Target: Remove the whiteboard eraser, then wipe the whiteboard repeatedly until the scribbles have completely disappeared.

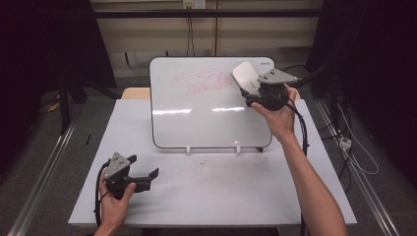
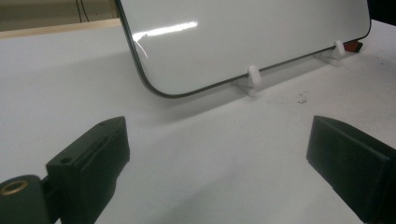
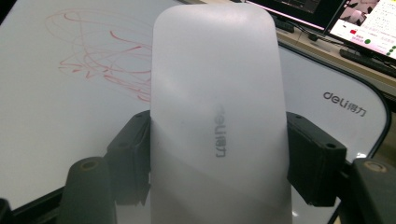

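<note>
We see a dim room, overhead glare streaking the whiteboard [image 1: 196, 118]; the near eraser [image 3: 217, 116] looks soft and blurred

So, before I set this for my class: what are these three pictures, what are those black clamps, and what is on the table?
A person holds a two-jaw hand tool in each hand. One picture looks down from above; the other two come from cameras riding on each tool. On the white table a whiteboard leans on small white stands, with red scribbles near its top. The right gripper is clamped on a pale whiteboard eraser, held beside the scribbles. The left gripper hovers open over the table, holding nothing.
</note>
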